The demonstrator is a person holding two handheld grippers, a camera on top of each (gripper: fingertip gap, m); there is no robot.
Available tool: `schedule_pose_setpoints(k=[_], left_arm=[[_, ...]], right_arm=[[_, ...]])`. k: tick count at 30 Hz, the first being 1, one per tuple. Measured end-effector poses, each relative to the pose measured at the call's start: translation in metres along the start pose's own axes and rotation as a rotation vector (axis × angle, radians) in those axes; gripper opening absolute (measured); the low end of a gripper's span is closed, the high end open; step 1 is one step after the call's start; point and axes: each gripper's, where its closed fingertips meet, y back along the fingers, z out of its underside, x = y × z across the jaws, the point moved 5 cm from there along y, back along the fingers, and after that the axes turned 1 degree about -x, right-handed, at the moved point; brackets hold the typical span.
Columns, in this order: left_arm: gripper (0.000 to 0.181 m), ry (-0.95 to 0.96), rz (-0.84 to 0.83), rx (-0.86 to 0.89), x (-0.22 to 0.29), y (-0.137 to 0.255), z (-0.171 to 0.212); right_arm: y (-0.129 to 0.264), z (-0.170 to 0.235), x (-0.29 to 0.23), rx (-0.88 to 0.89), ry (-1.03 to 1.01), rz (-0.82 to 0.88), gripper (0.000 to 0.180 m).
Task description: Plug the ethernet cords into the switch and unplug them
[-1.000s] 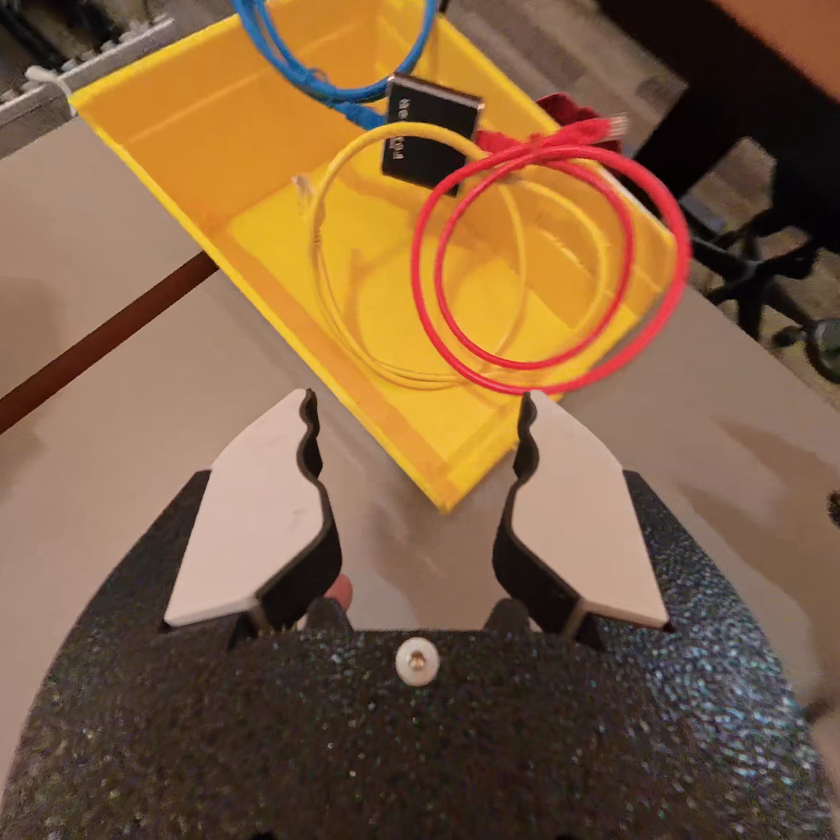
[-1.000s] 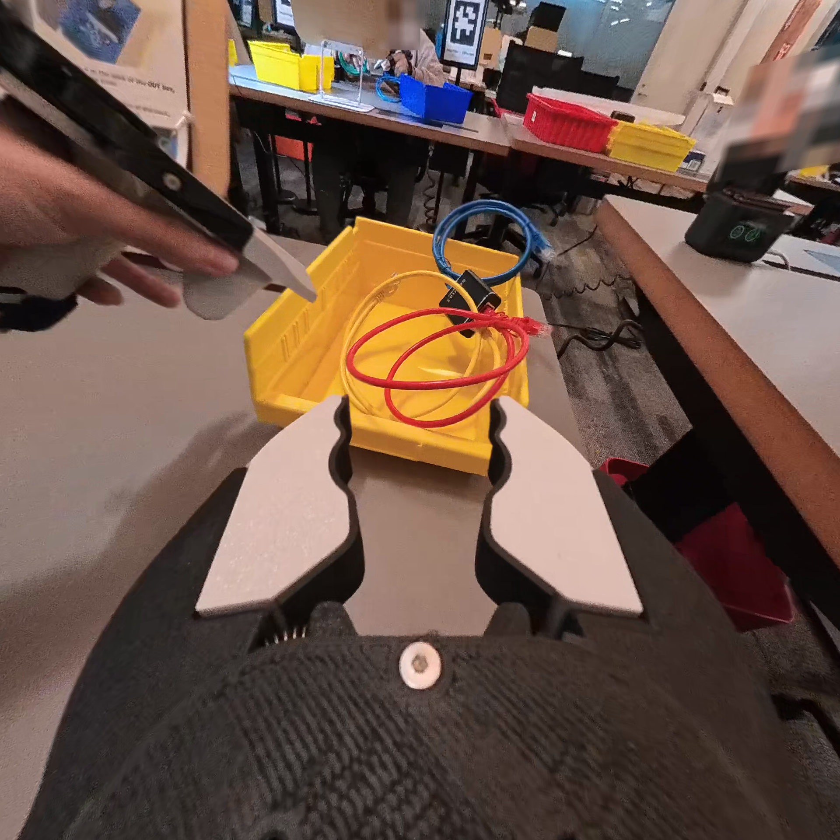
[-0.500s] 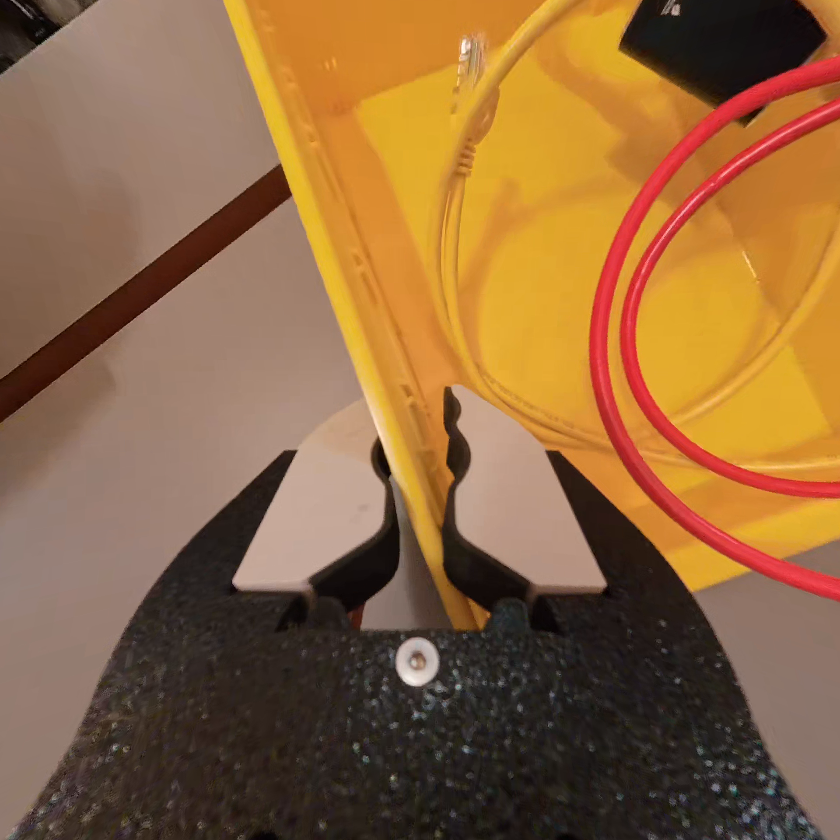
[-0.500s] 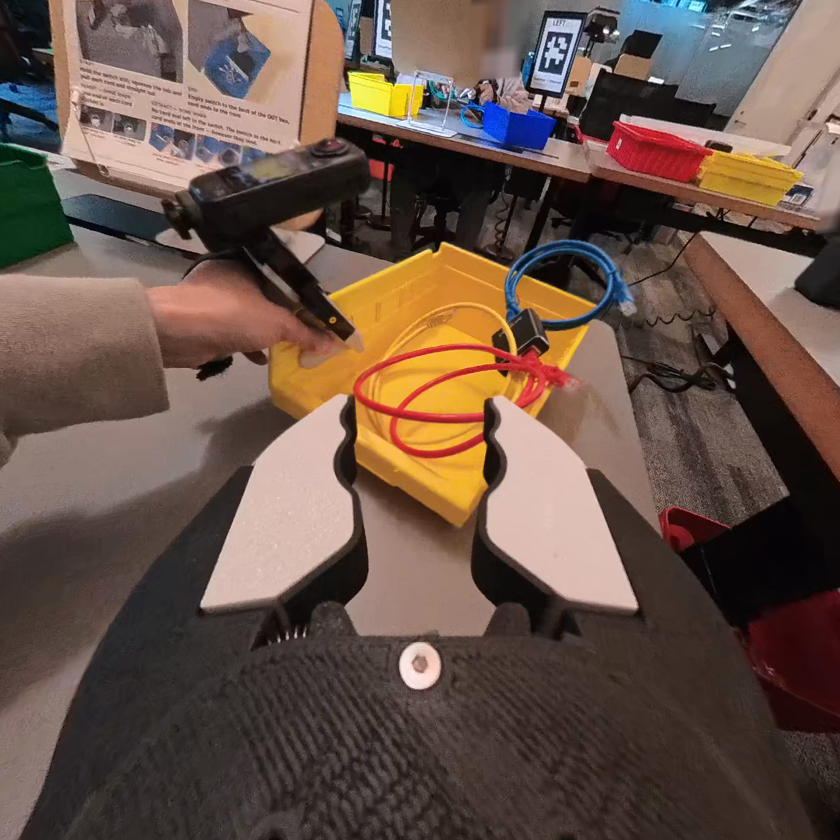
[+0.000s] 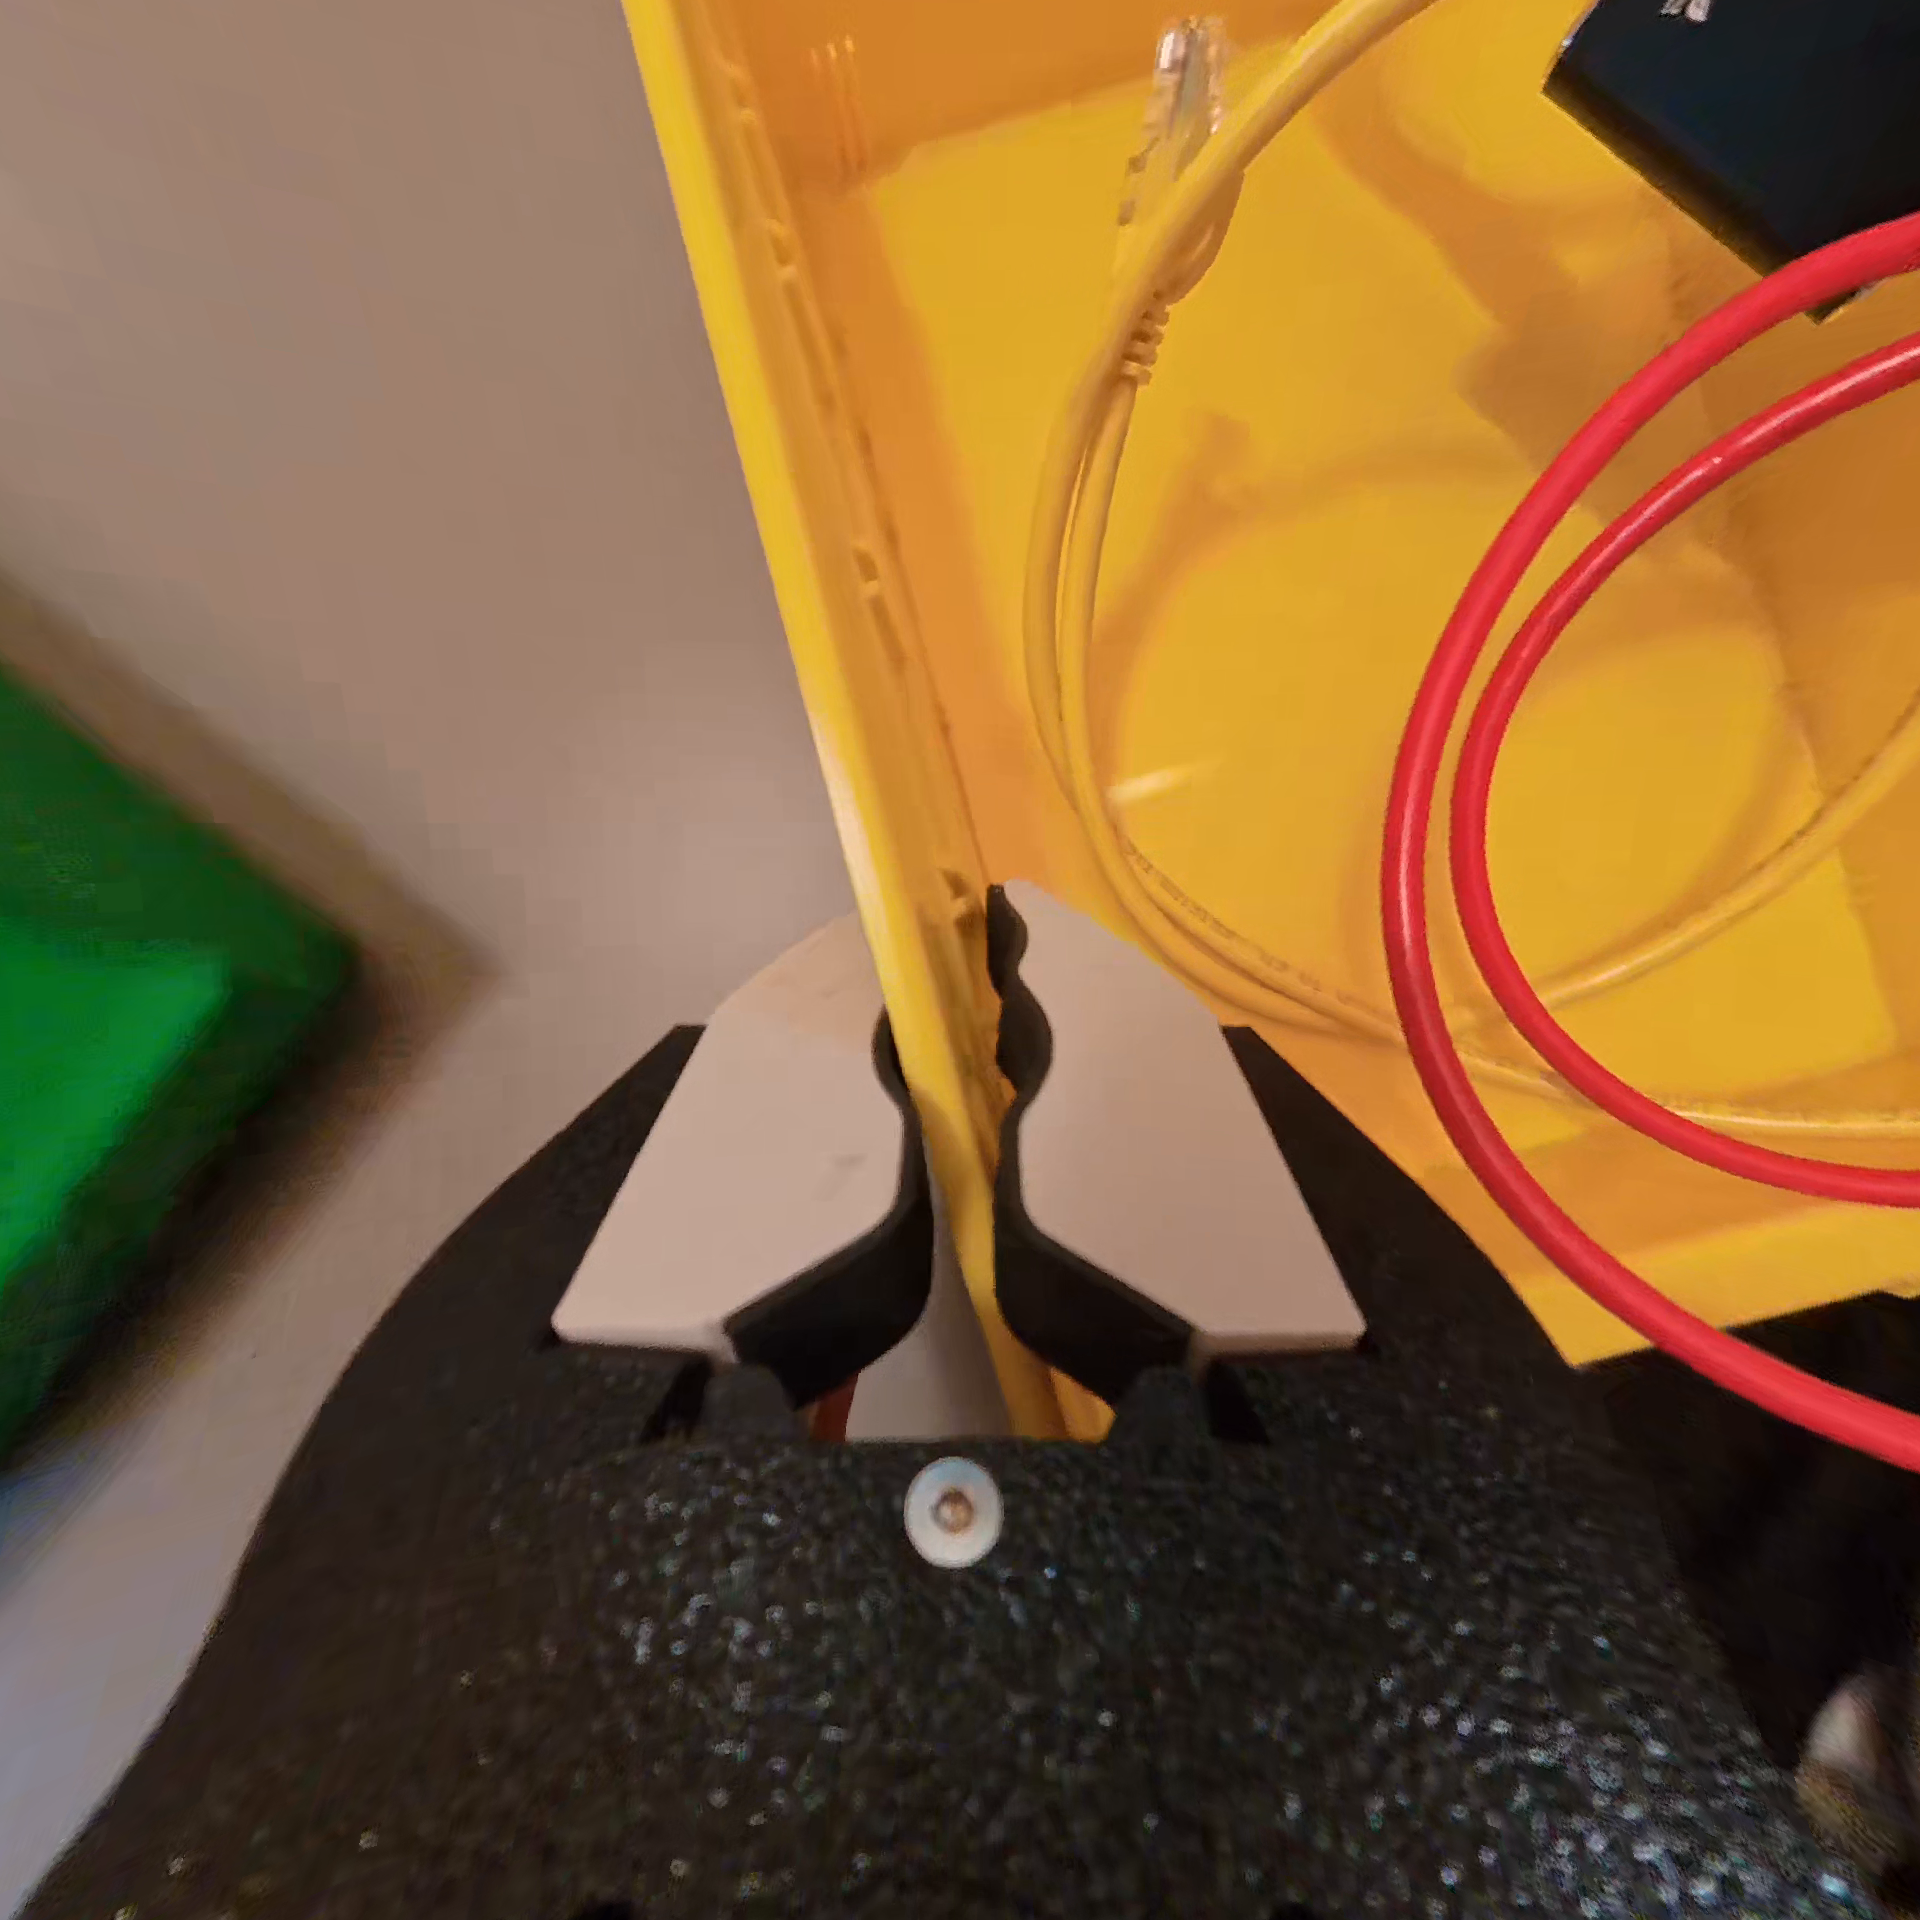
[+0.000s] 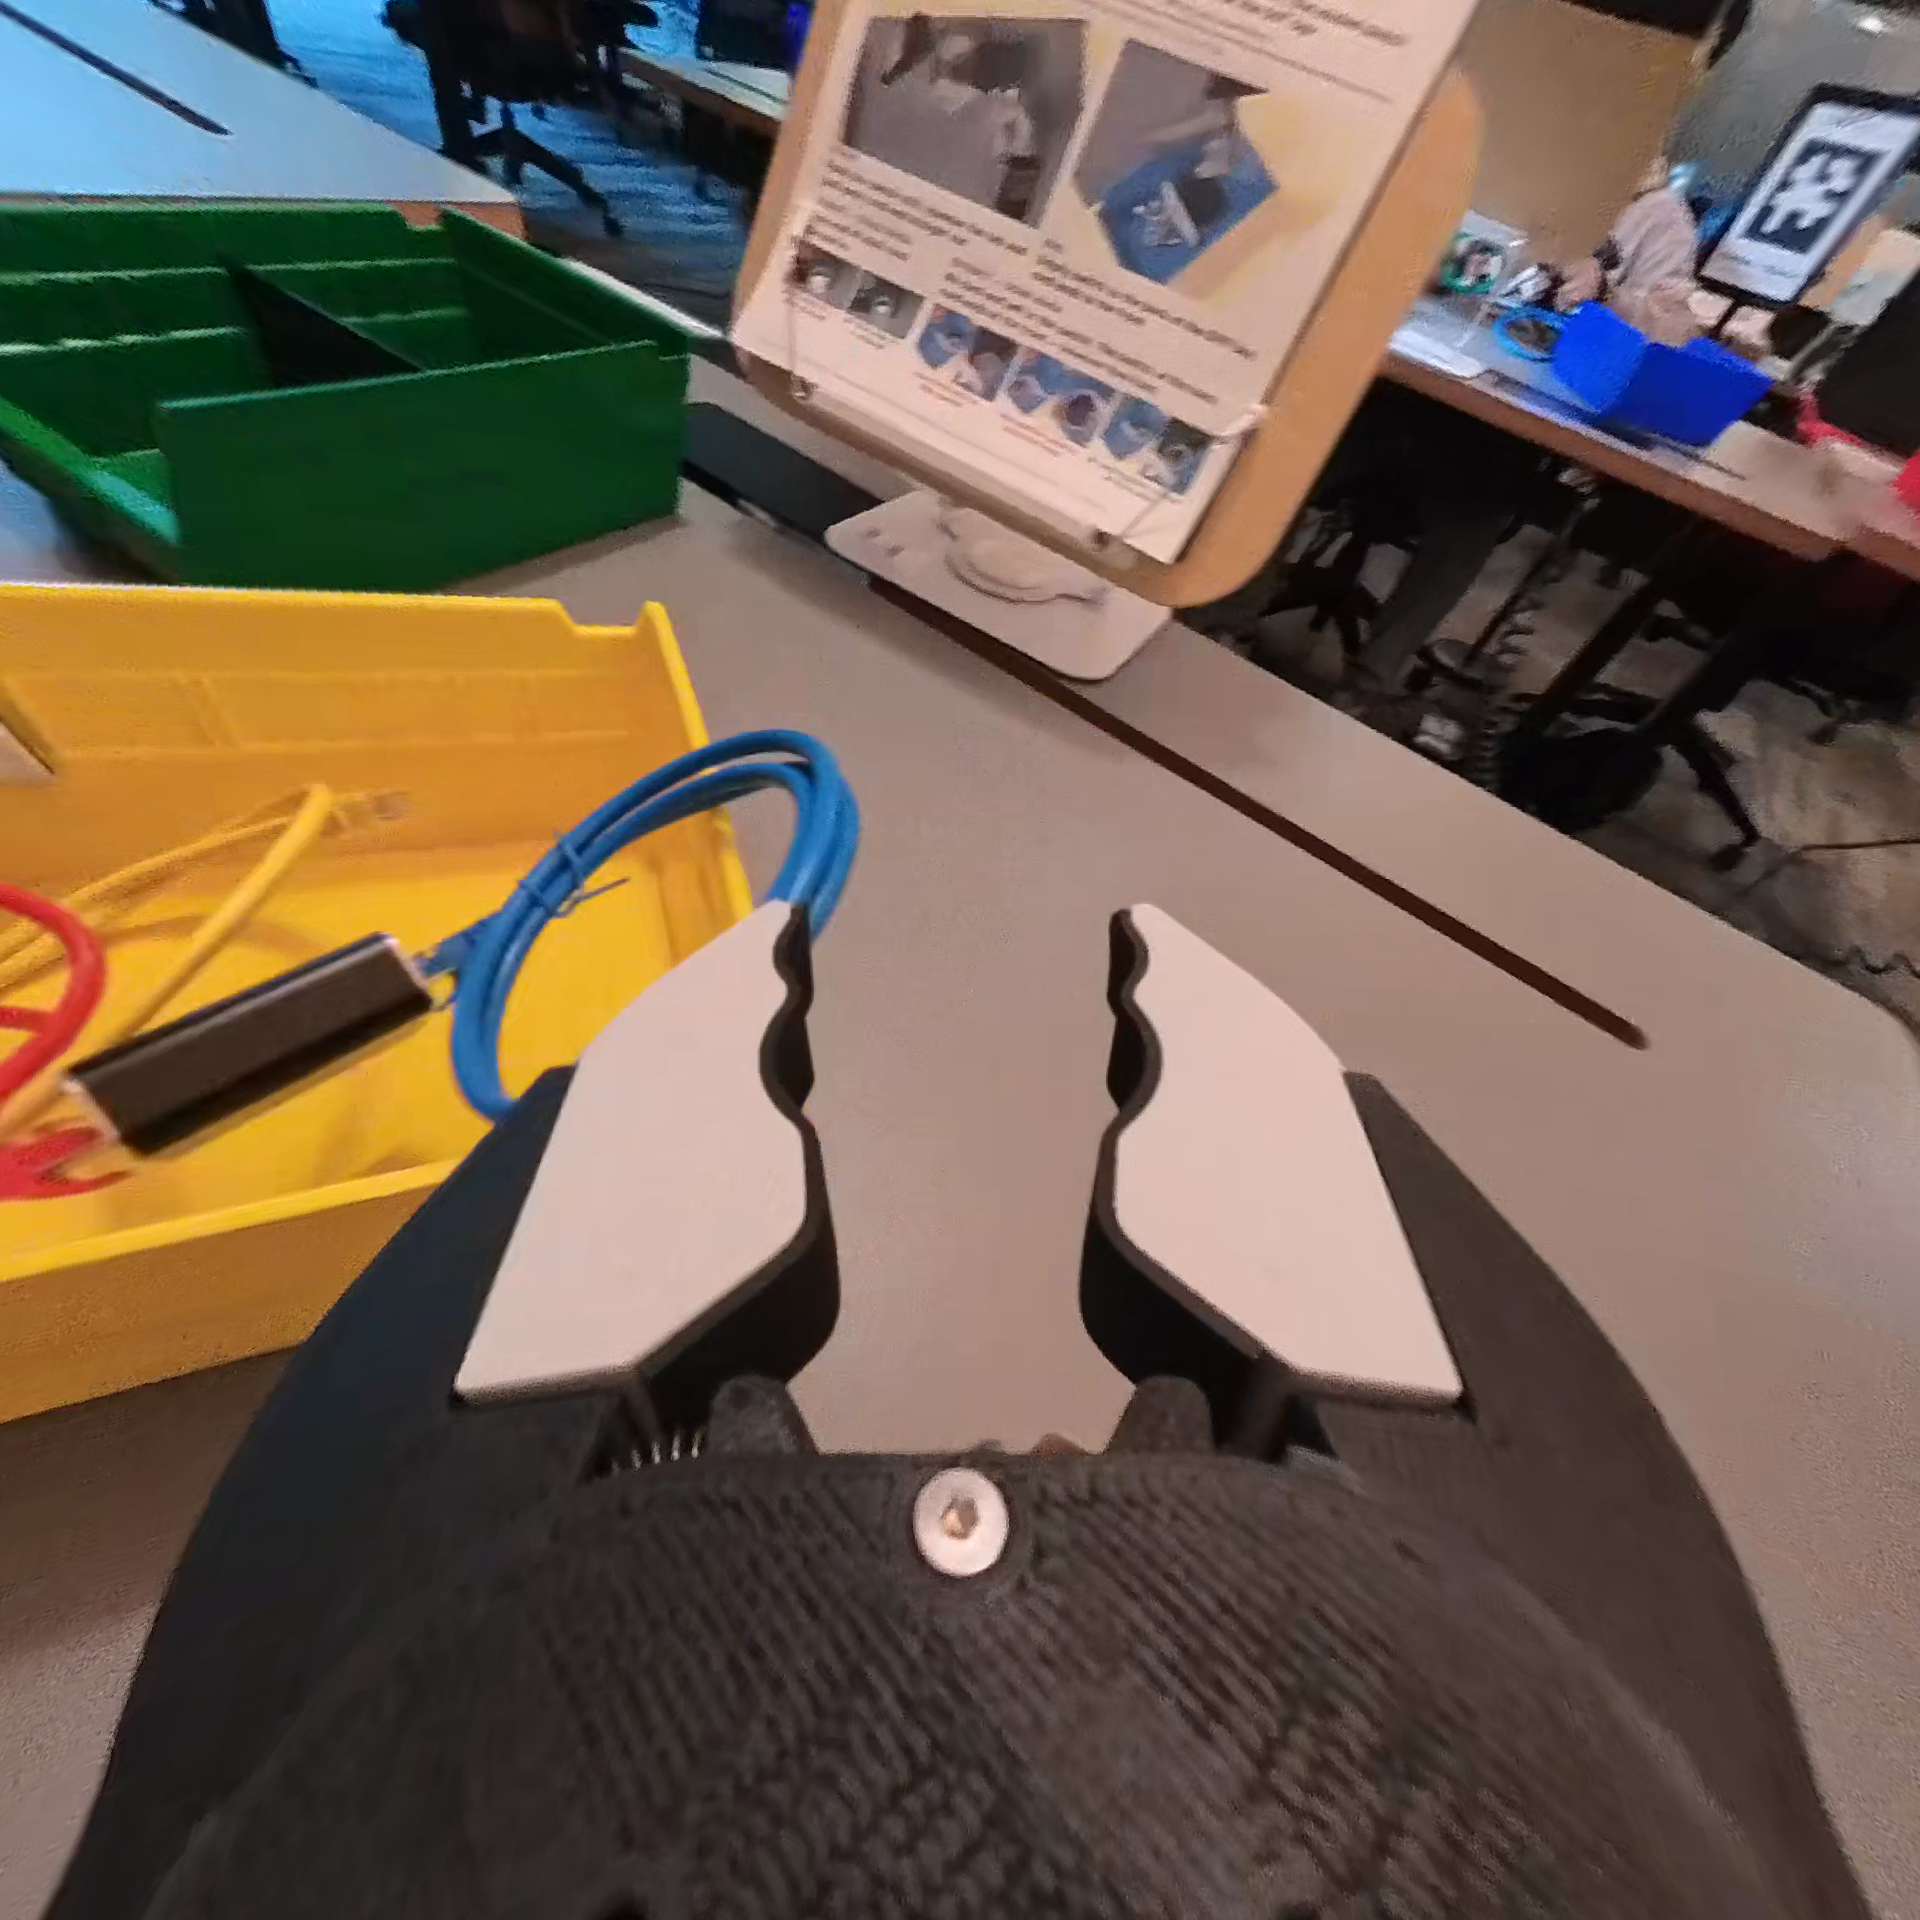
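Note:
A yellow bin point(image 5: 831, 436) holds the black switch point(image 5: 1745, 135), a coiled yellow cord point(image 5: 1070, 540) and a coiled red cord point(image 5: 1444, 790). My left gripper point(image 5: 951, 914) is shut on the bin's side wall, one finger outside and one inside. In the right wrist view the bin point(image 6: 343, 686) lies at the left with the switch point(image 6: 249, 1039), the red cord point(image 6: 62, 987), the yellow cord point(image 6: 249, 862) and a blue cord point(image 6: 644, 831) that loops over the bin's wall. My right gripper point(image 6: 956, 925) is open and empty above the grey table, right of the bin.
A green divided bin point(image 6: 343, 384) stands behind the yellow one and shows blurred in the left wrist view point(image 5: 114, 1039). An instruction board on a white stand point(image 6: 1070, 312) stands at the back. The table edge point(image 6: 1766, 997) and other desks lie to the right. My hands' fingertips stand some 30 centimetres from each other.
My left gripper went from open in front of the bin to shut on its side wall and pulled it along. My right gripper swung right, so the bin now lies at its left.

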Motion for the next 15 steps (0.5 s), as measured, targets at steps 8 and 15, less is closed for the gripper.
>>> schedule_pose_setpoints(k=[8, 15], left_arm=[[0.006, 0.234, -0.091, -0.036, -0.028, 0.110, 0.172], [0.006, 0.509, -0.202, -0.058, -0.048, 0.173, 0.270]], right_arm=[[-0.111, -0.050, -0.141, 0.060, -0.012, -0.305, 0.071], [-0.237, -0.102, -0.224, -0.027, -0.130, -0.355, 0.081]])
